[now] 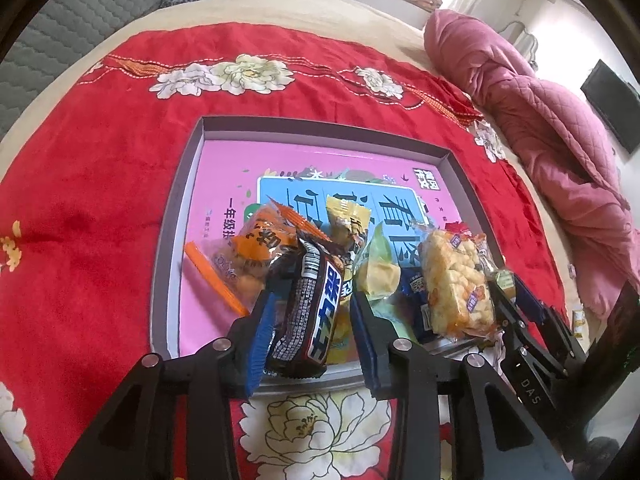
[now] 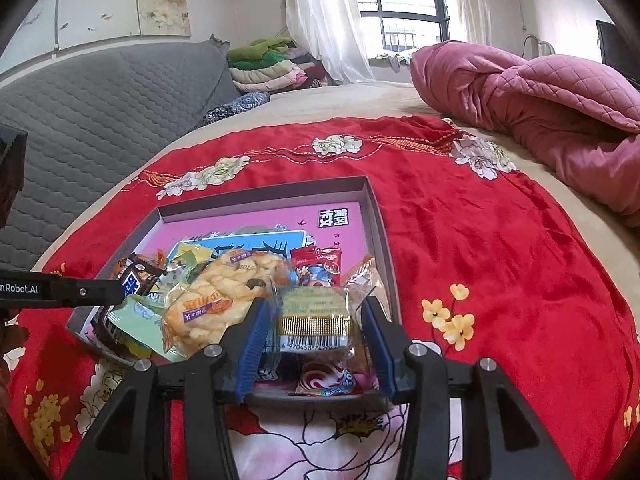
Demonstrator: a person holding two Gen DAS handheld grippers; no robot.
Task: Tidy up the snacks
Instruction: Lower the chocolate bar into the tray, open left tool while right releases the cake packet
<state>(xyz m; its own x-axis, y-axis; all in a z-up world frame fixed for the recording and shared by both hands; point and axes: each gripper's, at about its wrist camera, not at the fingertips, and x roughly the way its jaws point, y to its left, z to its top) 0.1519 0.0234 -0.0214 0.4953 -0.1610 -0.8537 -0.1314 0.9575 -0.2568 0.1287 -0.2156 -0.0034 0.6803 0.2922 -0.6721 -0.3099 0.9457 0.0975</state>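
Reaching down over the near rim of a shallow grey box (image 1: 188,200), two hand-held grippers work a pile of wrapped snacks. Nearest in the left wrist view, the left gripper (image 1: 308,316) has a dark chocolate bar (image 1: 308,300) standing between its blue pads; the left pad touches the wrapper while a gap shows on the right, so the grip looks slack rather than clenched. In the right wrist view, the right gripper (image 2: 316,336) straddles a clear-wrapped cake with a gold strip and barcode (image 2: 316,316), both pads at the wrapper's edges; whether they truly press it cannot be told. Just beside these lie a puffed rice bar (image 1: 456,280), a pale green packet (image 1: 380,268), an orange packet (image 1: 256,248), a yellow packet (image 1: 348,216) and a red packet (image 2: 320,266), heaped toward the near side of the box on a pink book cover (image 1: 224,168). Farther out, a red floral blanket (image 1: 100,184) spreads under the box, and beyond that a pink quilt (image 1: 560,132) is bundled on the bed. Judging by this, snacks are being set into the box, with both items about to be let go. Next, each gripper likely needs to open fully and lift straight clear without dragging wrappers along.
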